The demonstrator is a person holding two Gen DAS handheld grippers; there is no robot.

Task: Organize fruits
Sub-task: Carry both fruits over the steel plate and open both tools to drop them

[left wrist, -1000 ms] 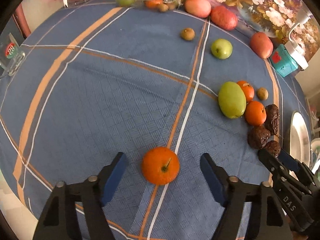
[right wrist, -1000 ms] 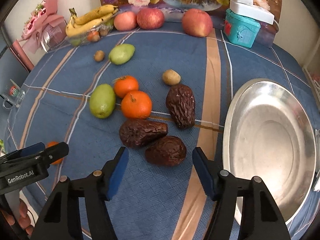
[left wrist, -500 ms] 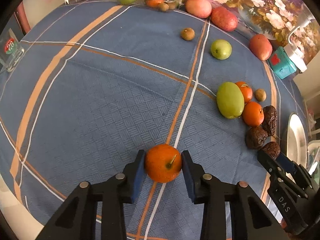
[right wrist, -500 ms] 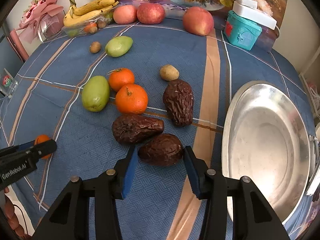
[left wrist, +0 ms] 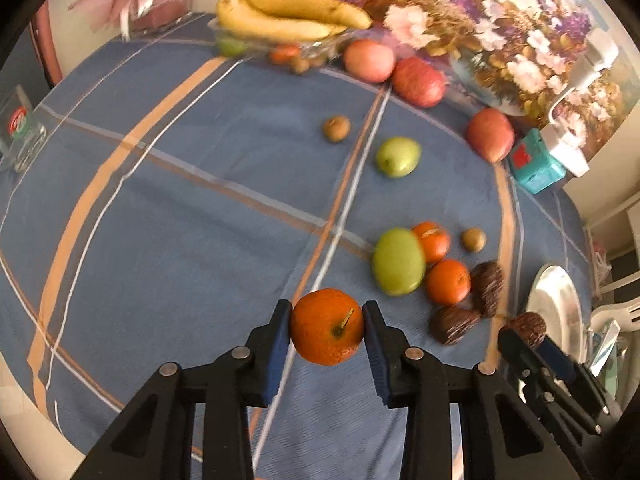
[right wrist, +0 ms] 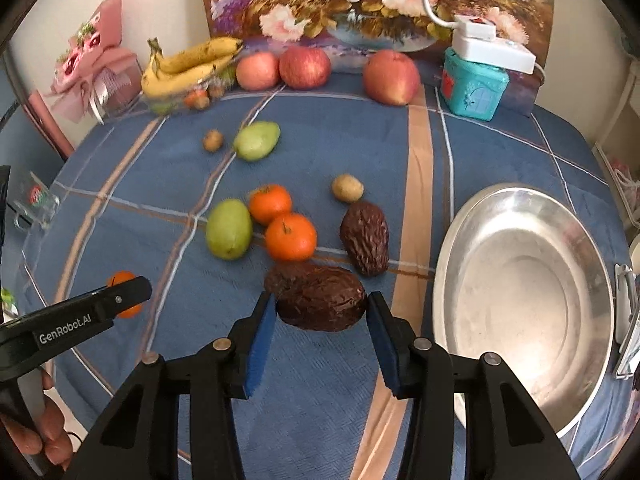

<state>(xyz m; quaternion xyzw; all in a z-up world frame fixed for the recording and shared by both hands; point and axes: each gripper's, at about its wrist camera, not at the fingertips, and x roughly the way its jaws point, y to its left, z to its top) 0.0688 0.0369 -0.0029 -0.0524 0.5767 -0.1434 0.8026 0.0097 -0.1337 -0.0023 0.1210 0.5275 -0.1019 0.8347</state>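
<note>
My left gripper [left wrist: 326, 326] is shut on an orange mandarin [left wrist: 327, 326] and holds it above the blue tablecloth. My right gripper [right wrist: 322, 312] is shut on a dark brown wrinkled fruit [right wrist: 322, 305], lifted just above the cloth. Behind it lie two more brown wrinkled fruits [right wrist: 365, 237], two mandarins [right wrist: 291, 237], a green fruit [right wrist: 229, 229] and a small brown fruit [right wrist: 347, 188]. The left gripper with its mandarin [right wrist: 122, 294] shows at the lower left of the right wrist view. A silver bowl [right wrist: 524, 292] stands on the right.
Bananas [right wrist: 188, 66] in a clear tray and three red apples [right wrist: 391, 77] line the back edge. Another green fruit [right wrist: 257, 141] and a small brown fruit [right wrist: 212, 140] lie mid-table. A teal box [right wrist: 472, 84] stands at the back right, a glass [left wrist: 20, 136] at the left.
Both grippers closed, the left on the mandarin and the right on the brown wrinkled fruit. Both fruits have since risen off the cloth.
</note>
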